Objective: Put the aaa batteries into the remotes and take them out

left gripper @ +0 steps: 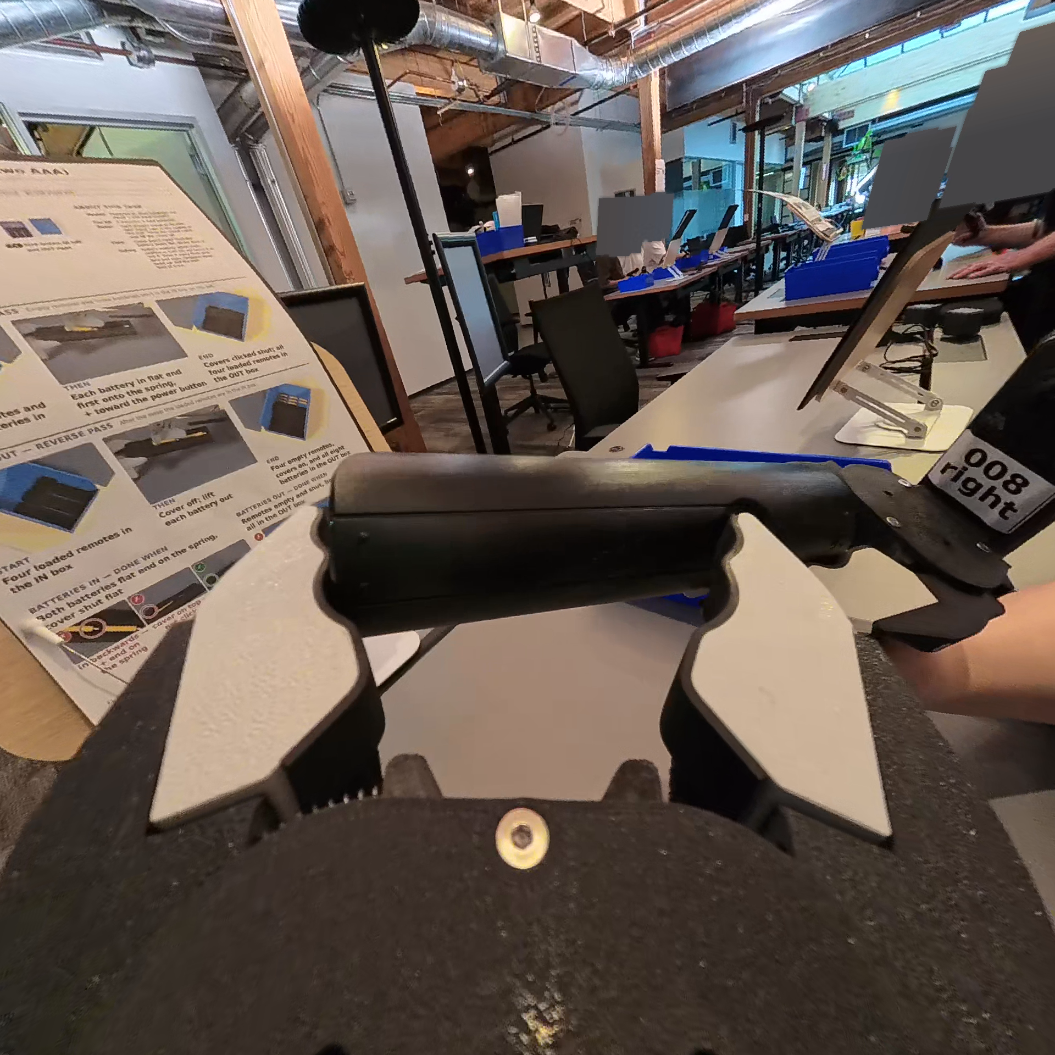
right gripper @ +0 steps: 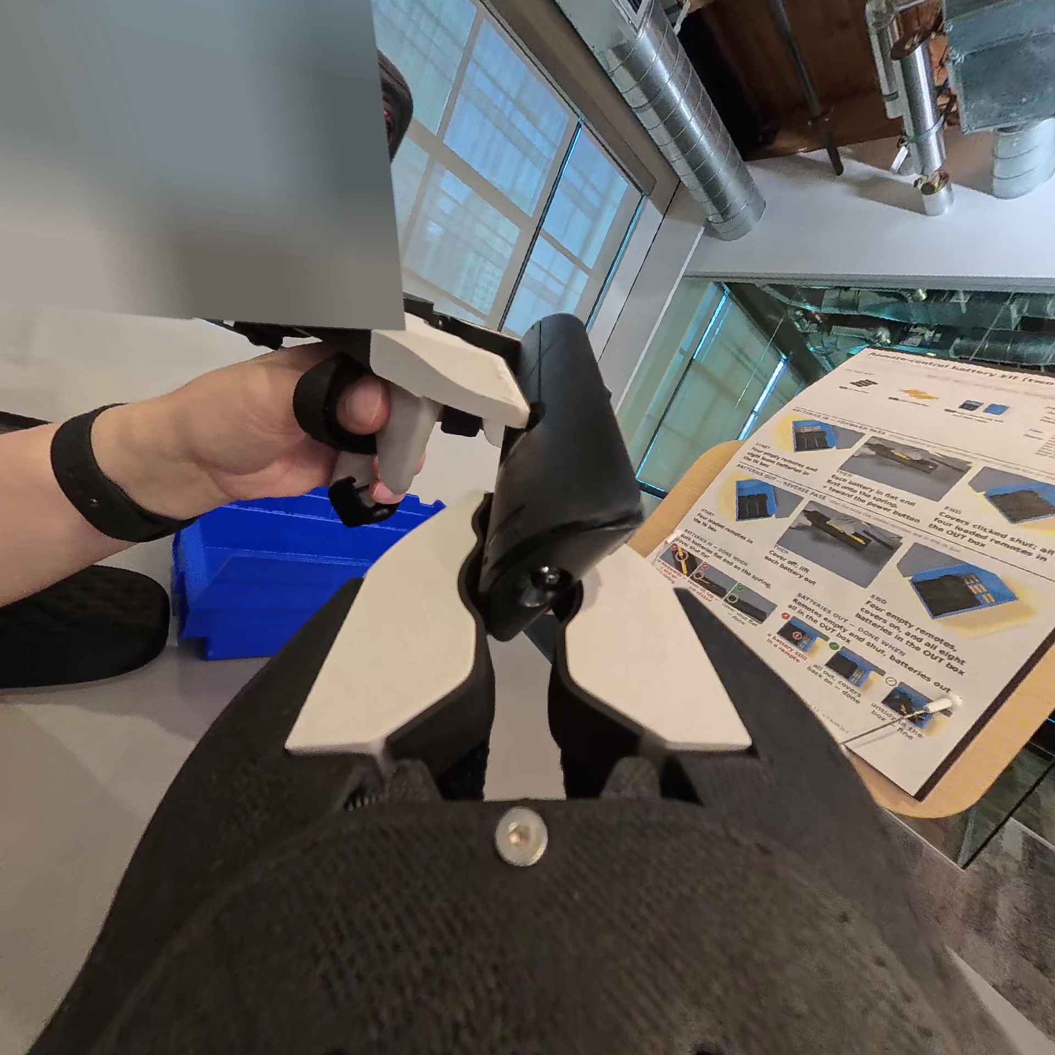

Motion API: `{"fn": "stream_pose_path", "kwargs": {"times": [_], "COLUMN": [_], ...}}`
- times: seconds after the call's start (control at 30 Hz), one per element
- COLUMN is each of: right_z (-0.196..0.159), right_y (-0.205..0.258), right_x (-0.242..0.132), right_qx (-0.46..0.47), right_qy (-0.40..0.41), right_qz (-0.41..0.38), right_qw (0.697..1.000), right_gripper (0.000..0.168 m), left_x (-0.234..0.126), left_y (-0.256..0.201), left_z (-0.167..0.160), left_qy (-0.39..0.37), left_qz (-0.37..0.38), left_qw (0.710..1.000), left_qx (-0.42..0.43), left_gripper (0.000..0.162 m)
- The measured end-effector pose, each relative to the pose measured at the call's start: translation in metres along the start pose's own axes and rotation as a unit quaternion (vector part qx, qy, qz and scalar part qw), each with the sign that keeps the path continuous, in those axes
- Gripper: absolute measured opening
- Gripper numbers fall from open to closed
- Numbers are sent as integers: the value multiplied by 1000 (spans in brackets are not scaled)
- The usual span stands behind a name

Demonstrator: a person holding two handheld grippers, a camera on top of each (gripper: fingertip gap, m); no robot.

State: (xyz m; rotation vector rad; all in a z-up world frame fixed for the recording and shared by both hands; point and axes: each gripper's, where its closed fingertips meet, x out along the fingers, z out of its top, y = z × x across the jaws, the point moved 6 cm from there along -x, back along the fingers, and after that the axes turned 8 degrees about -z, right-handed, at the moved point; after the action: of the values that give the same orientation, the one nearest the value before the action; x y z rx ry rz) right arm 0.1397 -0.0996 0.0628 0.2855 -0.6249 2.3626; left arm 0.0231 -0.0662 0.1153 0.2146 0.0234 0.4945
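A black remote (left gripper: 542, 536) is held above the desk (left gripper: 531, 673), clamped lengthwise by the left hand-held gripper (left gripper: 522, 562), one end pinched by the right hand-held gripper (right gripper: 522, 576).

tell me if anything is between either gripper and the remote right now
Nothing visible is. The left gripper is clamped across the long body of the black remote, and the right gripper pinches one end of it. The remote is held in the air above the grey table, with the blue bin behind.
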Motion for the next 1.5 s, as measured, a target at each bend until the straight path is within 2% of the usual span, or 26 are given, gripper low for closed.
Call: {"fn": "stream_pose_path", "kwargs": {"times": [0.03, 0.9, 1.2, 1.23, 1.27, 1.37, 1.5], "right_z": [1, 12, 15, 15, 14, 18, 19], "right_y": [0, 2, 0, 1, 6, 19, 5], "right_x": [0, -4, -5, -6, -5, 1, 5], "right_qx": [-7, -61, -57, -49, -42, -127, -11], "right_qy": [-1, -16, -23, -30, -33, -8, 23], "right_qz": [-2, -4, 1, 16, 37, 8, 45], "right_qw": [1000, 998, 998, 998, 998, 992, 999], "right_gripper": [18, 18, 18, 18, 18, 16, 16], "left_x": [0, -5, -8, -15, -33, -39, -40], "left_y": [0, -6, -9, -10, -7, 3, 6], "left_z": [0, 9, 14, 18, 31, 31, 33], "left_qy": [2, -8, -11, -40, -140, -132, -109], "left_qz": [-1, -21, -26, -48, -93, -73, -7], "left_qw": [1000, 1000, 1000, 998, 984, 987, 994], "left_qx": [-1, 3, 11, -8, -62, -54, 1], "left_gripper": [124, 121, 115, 89, 38, 45, 46]}}
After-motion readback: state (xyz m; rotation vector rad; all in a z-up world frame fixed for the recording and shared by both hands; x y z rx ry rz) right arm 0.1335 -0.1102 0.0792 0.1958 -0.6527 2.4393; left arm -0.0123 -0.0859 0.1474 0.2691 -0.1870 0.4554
